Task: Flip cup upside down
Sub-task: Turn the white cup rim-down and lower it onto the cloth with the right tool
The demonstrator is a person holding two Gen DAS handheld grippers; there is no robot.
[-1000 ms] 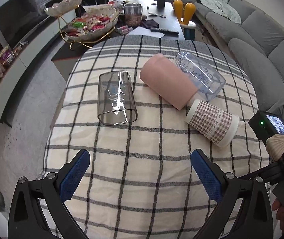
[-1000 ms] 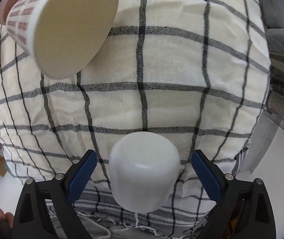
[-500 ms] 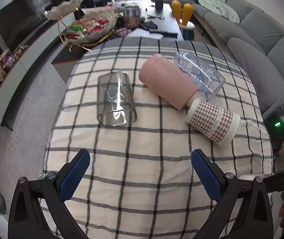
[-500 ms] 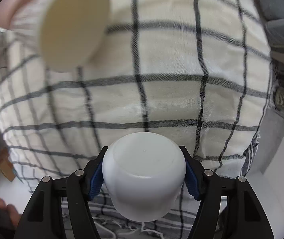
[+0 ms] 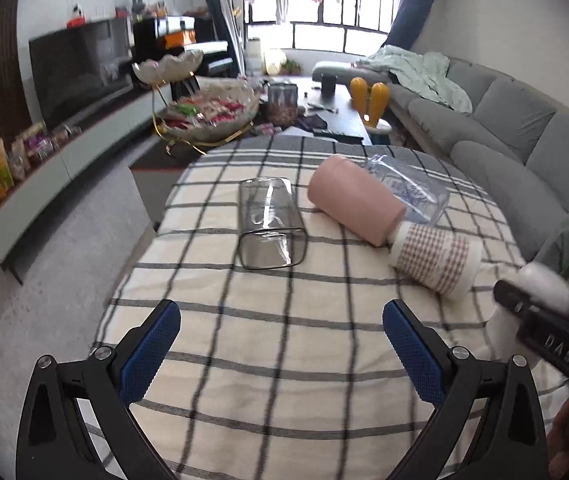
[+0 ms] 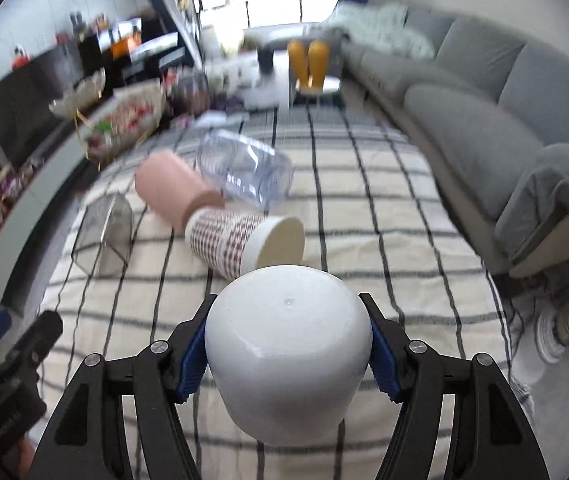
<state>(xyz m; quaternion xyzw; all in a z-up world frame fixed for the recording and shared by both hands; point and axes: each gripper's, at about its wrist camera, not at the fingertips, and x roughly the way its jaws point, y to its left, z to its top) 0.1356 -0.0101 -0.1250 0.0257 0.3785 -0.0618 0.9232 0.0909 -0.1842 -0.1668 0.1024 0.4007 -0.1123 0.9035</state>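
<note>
Above the checked tabletop [image 6: 384, 216], clamped by right jaws on smooth white cup [image 6: 288, 348], risking slippage mid-flip; left jaws wide open, empty.

I was in a home's living room. Ahead of my fingers, past the checked cloth [image 5: 284, 320], stood a grey sofa [image 5: 516, 120] to the right, a TV [image 5: 80, 68] to the left, a snack bowl [image 5: 212, 116] and a window [image 5: 320, 20].
</note>
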